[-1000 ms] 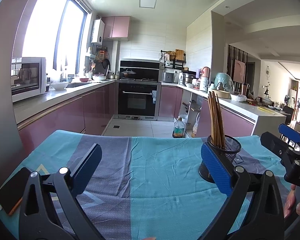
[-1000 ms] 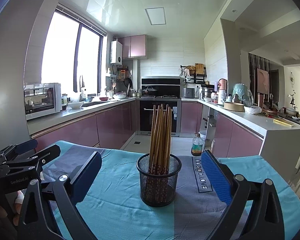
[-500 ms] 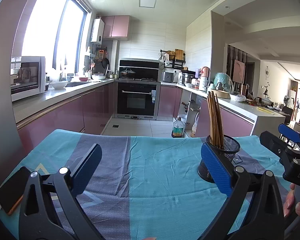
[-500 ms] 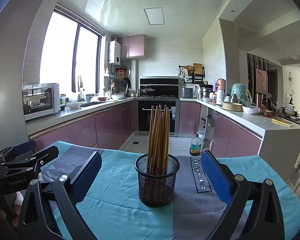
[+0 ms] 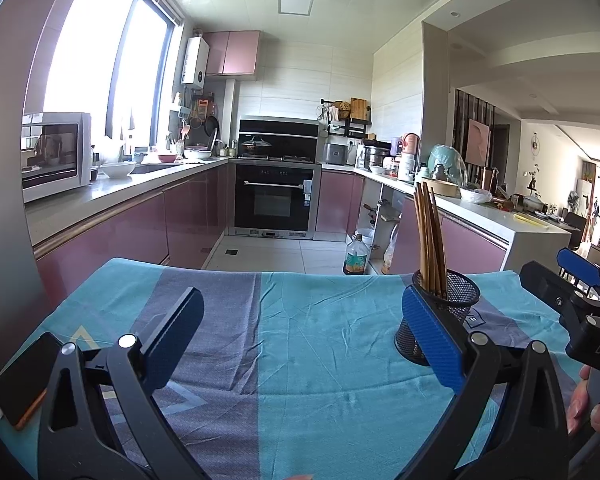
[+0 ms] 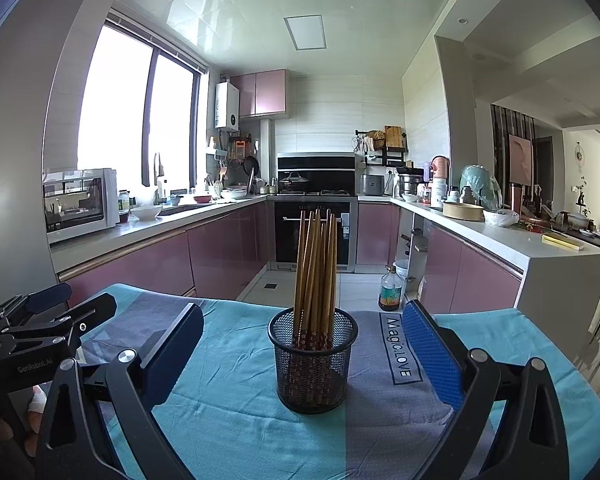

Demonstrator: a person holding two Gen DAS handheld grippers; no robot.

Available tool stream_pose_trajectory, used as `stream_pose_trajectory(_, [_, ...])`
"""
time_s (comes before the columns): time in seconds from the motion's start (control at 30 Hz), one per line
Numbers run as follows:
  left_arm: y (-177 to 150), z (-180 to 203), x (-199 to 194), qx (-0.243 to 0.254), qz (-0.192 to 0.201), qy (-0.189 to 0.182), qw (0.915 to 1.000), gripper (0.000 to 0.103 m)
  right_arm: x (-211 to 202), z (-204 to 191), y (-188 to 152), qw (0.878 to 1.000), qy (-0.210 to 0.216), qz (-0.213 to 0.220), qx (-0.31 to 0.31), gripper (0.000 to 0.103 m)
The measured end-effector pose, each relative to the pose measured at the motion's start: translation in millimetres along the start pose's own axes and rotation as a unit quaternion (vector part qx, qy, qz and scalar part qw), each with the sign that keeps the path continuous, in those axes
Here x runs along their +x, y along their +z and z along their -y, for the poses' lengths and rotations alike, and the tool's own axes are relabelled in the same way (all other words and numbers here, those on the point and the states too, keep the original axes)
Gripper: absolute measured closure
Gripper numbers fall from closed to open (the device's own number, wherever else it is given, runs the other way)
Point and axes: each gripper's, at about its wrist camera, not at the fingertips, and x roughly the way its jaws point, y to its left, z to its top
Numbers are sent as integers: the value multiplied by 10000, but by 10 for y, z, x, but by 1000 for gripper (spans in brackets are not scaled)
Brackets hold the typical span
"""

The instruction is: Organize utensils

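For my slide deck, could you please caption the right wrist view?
Open right gripper faces a black mesh holder of upright wooden chopsticks on a teal cloth.

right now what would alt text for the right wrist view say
A black mesh cup packed with upright wooden chopsticks stands on a teal and grey tablecloth, centred ahead of the open right gripper. The left gripper shows at the left edge, with a pink-cabinet kitchen behind.
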Motion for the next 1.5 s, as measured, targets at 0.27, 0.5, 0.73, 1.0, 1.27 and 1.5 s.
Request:
stream_pose_trajectory(0.27, [3,3,4,-1,-3,1,10000,5,9,-13,-13,10000,-16,-18,19,7])
stream_pose_trajectory(0.5, [2,-3,2,-1,-9,-8,10000,5,7,-12,-11,10000,-22,-27,14,7])
stream_pose_trajectory(0.73, [1,-1,11,-3,-12,-9,10000,5,2,-27,-12,10000,-42,-13,34,7])
stream_pose_trajectory(1.0, [4,4,11,-3,-13,-7,10000,5,6,-50,-11,10000,-49,-30,44,7])
stream_pose_trajectory(1.27, [5,4,13,2,-11,-8,10000,5,2,-45,-10,10000,-49,-15,66,7])
stream_pose_trajectory(1.5, [-7,10,5,0,-17,-17,10000,5,1,-48,-8,10000,-53,-19,68,7])
